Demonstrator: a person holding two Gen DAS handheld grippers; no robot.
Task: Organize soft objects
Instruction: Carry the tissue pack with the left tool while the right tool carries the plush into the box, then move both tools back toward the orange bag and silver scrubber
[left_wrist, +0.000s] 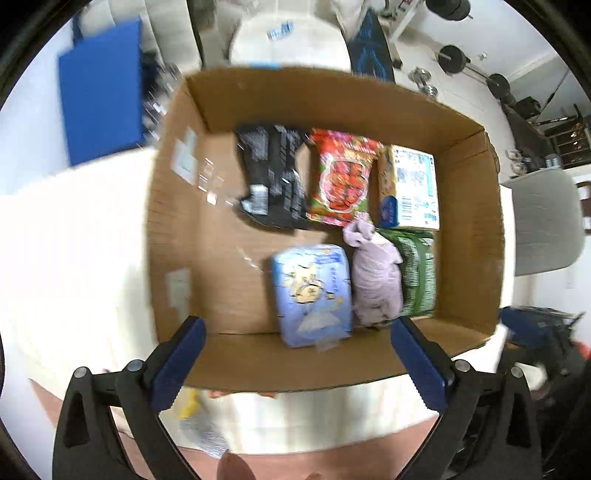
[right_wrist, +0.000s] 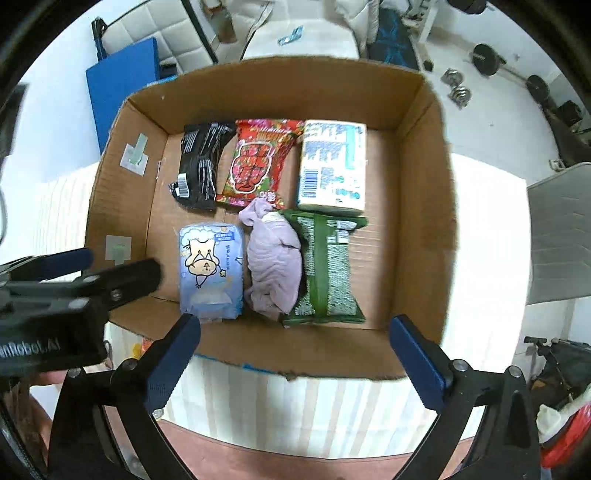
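We're hovering both grippers over the open cardboard box (right_wrist: 258, 92), which is sitting on a white striped tabletop (right_wrist: 295, 406). Our left gripper (left_wrist: 297, 354) has its blue-padded fingers spread wide with nothing between them, hanging above the box's near wall. Our right gripper (right_wrist: 295, 350) is spread just as wide and holding nothing, also over the near wall.

Inside the box we're looking at six things in two rows. Along the far wall: a black packet (right_wrist: 201, 164) toward the left, a red snack bag (right_wrist: 258, 162) in the middle, and a white tissue pack (right_wrist: 332, 166) on the right. Nearer the front wall: a light blue cartoon pack (right_wrist: 210, 269), a crumpled lilac cloth (right_wrist: 271, 258) touching it, and a green packet (right_wrist: 328, 266) partly tucked under the cloth's right edge. The cloth's top end is overlapping the red bag's lower corner.

The right wrist view is pretty sharp; the left wrist view is blurry.
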